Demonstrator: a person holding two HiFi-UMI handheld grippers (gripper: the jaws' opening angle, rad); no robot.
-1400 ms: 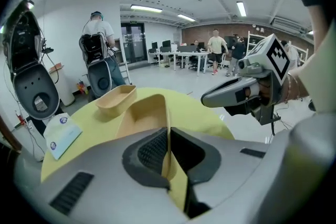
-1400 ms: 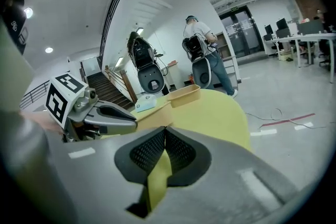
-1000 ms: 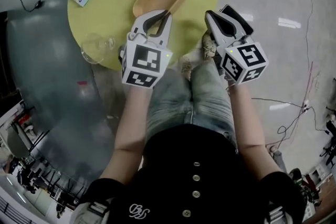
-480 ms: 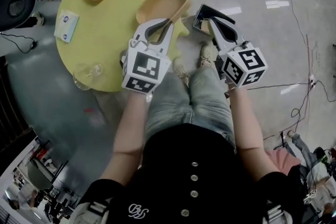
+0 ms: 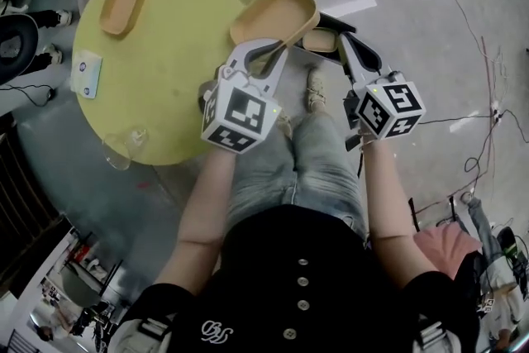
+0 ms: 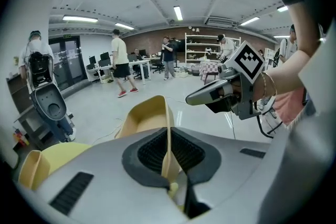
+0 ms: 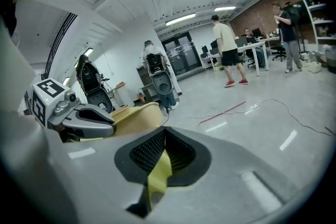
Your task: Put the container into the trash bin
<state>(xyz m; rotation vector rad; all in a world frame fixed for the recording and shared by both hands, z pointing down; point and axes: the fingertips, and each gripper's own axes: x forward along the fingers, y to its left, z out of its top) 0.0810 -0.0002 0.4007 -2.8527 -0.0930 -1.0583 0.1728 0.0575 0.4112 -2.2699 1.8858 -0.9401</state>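
While my left gripper (image 5: 275,50) pinches one wall of the tan container (image 5: 277,11), the thin rim stands edge-on between the ribbed pads, which close right down onto it. The container hangs in the air past the edge of the yellow worktop (image 5: 165,54). It overlaps the dark rim of what I take to be the trash bin (image 5: 337,21) on the floor. Something small and tan already lies inside that rim (I cannot tell what).

My right gripper (image 5: 345,45) hovers just beside the container and over the bin, its jaws pressed fully together. A yellow sliver shows in their seam, and I cannot say what it is.

The step in hand, as I judge it, is the last of the carry and then the drop. I should keep the pinch firm, because a one-sided hold on a thin wall lets a container swing. I should bring the whole container over the opening, not just one end, and tip a short end downward so it slides in rather than bridging the rim. Only then should the left jaws part. The right gripper should move aside first, since it sits in the path.
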